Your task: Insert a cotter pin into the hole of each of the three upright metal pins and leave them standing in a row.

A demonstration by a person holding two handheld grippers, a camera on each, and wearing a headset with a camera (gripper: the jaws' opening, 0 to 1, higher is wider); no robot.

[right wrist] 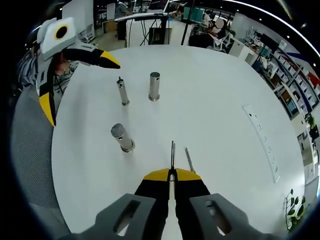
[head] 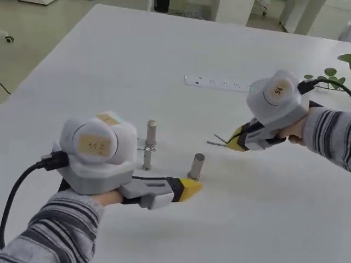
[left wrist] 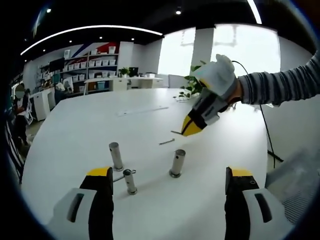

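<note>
Three upright metal pins stand on the white table (head: 109, 66): a far one (head: 151, 133), a near one (head: 147, 156) with a cotter pin through it, and a right one (head: 196, 166). They also show in the left gripper view as the far pin (left wrist: 116, 156), the near pin (left wrist: 130, 181) and the right pin (left wrist: 177, 163). My left gripper (head: 189, 188) (left wrist: 170, 172) is open, close in front of the right pin. My right gripper (head: 233, 143) (right wrist: 172, 172) is shut on a cotter pin (head: 216, 144) (right wrist: 172, 152), to the right of the pins. A loose cotter pin (head: 220, 138) (right wrist: 190, 160) lies beside it.
A white power strip (head: 219, 84) lies farther back on the table. A potted plant (head: 332, 74) stands at the far right edge. Bare tabletop surrounds the pins on all sides.
</note>
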